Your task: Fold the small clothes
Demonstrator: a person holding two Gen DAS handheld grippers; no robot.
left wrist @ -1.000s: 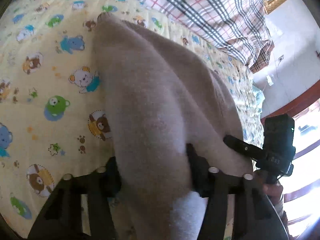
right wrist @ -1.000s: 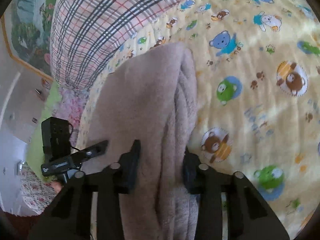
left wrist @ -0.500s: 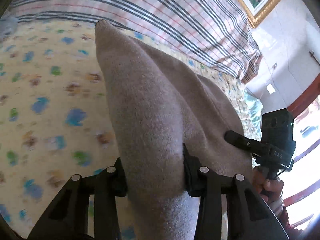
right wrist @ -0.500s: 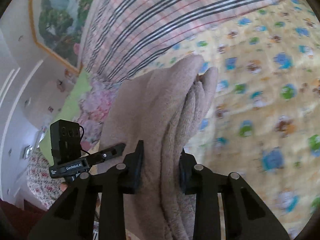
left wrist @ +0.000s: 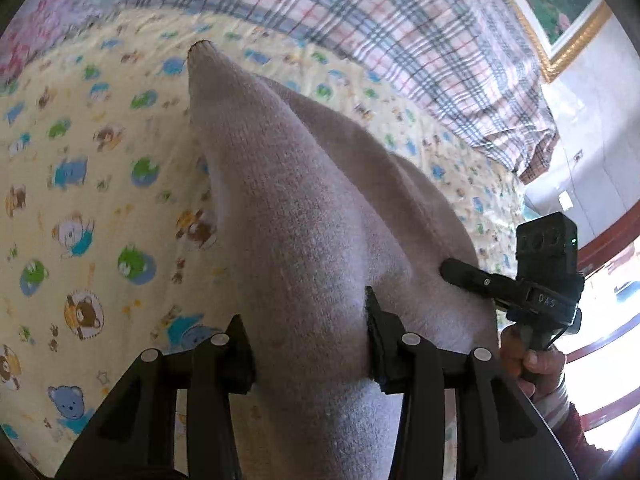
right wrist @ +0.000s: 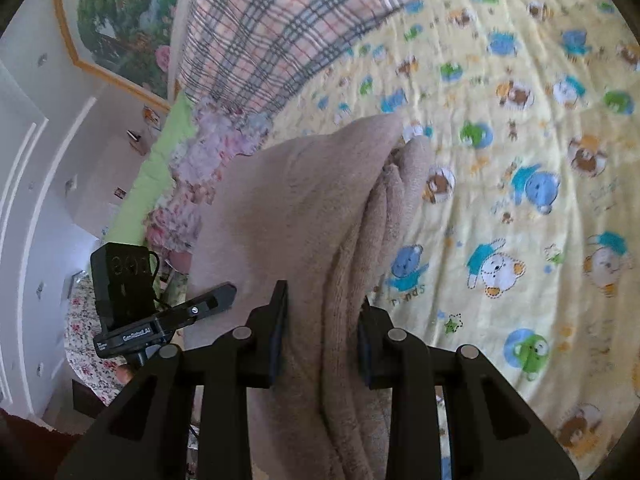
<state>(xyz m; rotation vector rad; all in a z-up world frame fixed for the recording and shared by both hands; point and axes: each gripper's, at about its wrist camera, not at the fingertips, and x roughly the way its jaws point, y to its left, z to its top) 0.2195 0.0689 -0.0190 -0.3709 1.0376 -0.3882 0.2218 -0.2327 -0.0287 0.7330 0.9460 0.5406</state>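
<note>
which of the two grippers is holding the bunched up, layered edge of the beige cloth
The right gripper. Several stacked folds of the cloth run between its fingers, while the left gripper clamps one smooth, taut stretch of it.

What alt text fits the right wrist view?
The right gripper pinches a bunched beige fleece garment above a yellow bear-print sheet. The left gripper holds its other end, with a plaid blanket behind.

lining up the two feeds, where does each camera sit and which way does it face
Left wrist: on the left gripper, looking along its fingers over the beige garment to the bedsheet; right gripper and hand at right.
Right wrist: on the right gripper, facing the same garment and sheet; left gripper at left.
Shared: garment, sheet, plaid blanket.
</note>
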